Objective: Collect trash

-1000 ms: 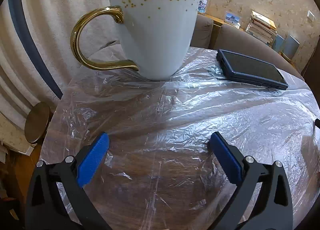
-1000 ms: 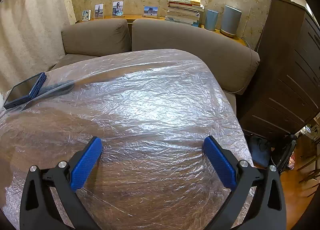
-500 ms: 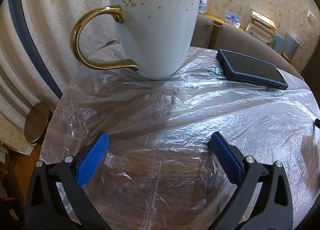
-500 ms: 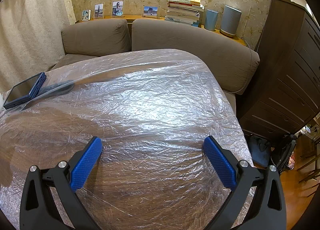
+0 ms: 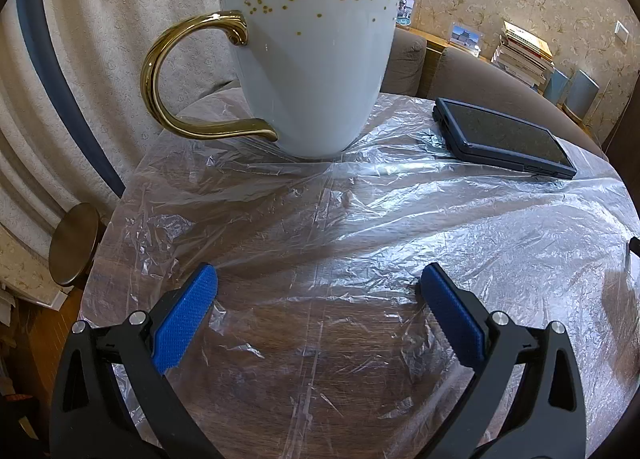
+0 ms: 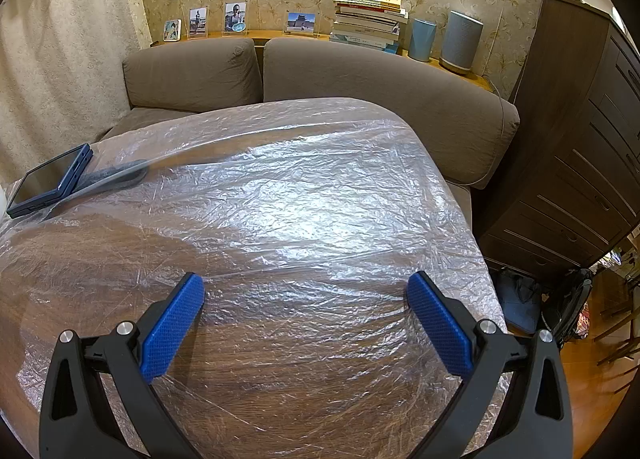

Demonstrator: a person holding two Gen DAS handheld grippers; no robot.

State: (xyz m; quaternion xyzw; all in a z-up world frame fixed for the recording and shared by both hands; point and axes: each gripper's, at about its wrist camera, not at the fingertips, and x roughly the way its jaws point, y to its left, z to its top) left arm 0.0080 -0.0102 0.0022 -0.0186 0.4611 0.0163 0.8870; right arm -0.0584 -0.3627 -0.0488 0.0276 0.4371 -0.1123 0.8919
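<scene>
Both grippers are spread wide with nothing between the blue pads: the left gripper (image 5: 318, 279) and right gripper (image 6: 306, 287) just hang over the crinkled plastic sheet (image 5: 400, 219) that covers the wooden table (image 6: 280, 391). Past the left one, a white mug (image 5: 316, 59) with a gold handle stands on the sheet, a dark tablet (image 5: 504, 137) beside it.

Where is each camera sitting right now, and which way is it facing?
Left wrist: behind the open left tool, low over the plastic sheet, facing the mug and tablet.
Right wrist: behind the open right tool, higher, facing the sofa and books.
Both show the sheet, tablet, sofa and books.
</scene>
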